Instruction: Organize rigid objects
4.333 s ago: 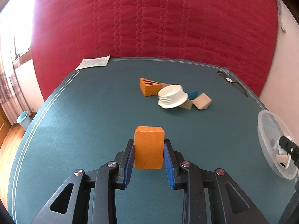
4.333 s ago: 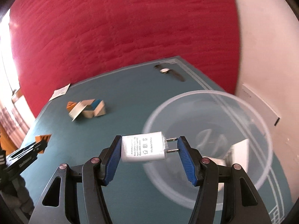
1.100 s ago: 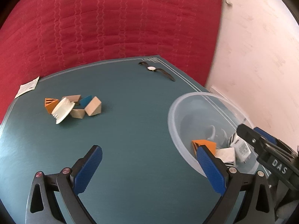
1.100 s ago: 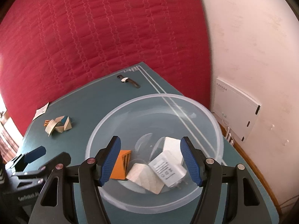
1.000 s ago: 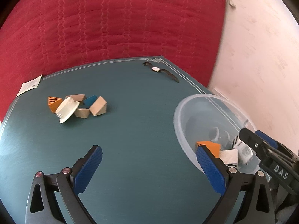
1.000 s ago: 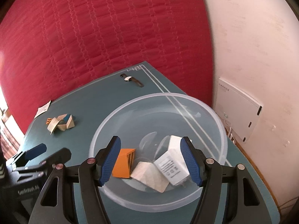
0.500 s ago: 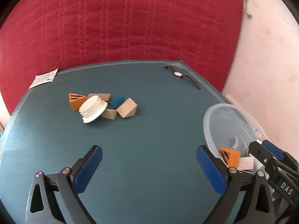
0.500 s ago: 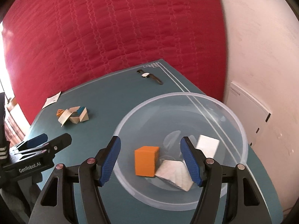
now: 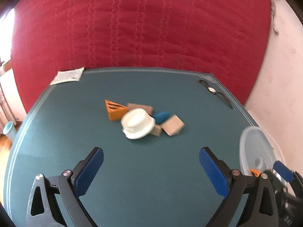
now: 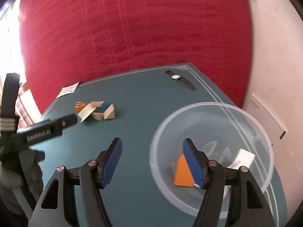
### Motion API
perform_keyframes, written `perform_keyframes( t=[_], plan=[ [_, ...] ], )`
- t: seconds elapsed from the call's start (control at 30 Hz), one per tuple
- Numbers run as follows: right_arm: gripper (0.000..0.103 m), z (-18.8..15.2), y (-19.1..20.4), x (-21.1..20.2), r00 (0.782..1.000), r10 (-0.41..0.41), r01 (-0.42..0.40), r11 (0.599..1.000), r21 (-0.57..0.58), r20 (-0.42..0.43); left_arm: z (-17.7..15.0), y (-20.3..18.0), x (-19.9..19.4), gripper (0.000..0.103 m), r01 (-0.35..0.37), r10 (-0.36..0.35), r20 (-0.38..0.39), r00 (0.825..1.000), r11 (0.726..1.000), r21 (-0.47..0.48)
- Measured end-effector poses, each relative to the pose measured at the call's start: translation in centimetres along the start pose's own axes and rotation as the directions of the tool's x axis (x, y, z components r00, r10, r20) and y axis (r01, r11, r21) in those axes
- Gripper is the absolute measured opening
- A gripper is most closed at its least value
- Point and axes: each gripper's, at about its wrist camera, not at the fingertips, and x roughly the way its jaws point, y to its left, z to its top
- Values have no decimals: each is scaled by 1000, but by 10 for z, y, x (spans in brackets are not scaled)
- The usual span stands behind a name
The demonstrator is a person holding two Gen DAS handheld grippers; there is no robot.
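Note:
A pile lies mid-table: an orange striped wedge (image 9: 115, 110), a white ribbed cap (image 9: 137, 123), a blue block (image 9: 161, 116) and tan wooden blocks (image 9: 172, 125). The pile also shows in the right wrist view (image 10: 95, 110). My left gripper (image 9: 151, 170) is open and empty, in front of the pile. My right gripper (image 10: 152, 162) is open and empty at the left rim of the clear plastic bowl (image 10: 251, 119). The bowl holds an orange block (image 10: 181, 172) and a white charger (image 10: 243, 158). The bowl also shows at the right in the left wrist view (image 9: 251, 147).
A wristwatch (image 9: 215, 92) lies near the table's far right corner. A paper slip (image 9: 68, 77) lies at the far left edge. A red quilted cover hangs behind the teal table (image 9: 151, 179). A white wall stands right of the table.
Both grippers let go of their loads into the bowl and stand open. The left gripper has swung left to face the pile. The right gripper has shifted left, off the bowl's middle.

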Motion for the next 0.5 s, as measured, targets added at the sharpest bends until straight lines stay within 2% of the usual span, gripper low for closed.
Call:
perform_keyframes(
  t=[0.23,0.5],
  plan=[
    [68,-4,25,14,998,51,-53,997,-52,-31,20,27,18,103,-32,31,-15,999,998,-47],
    [68,-15,40,27,994,79,-85,993,-83,-74,33,37,56,103,-42,36,-63,997,995,-96]
  ],
)
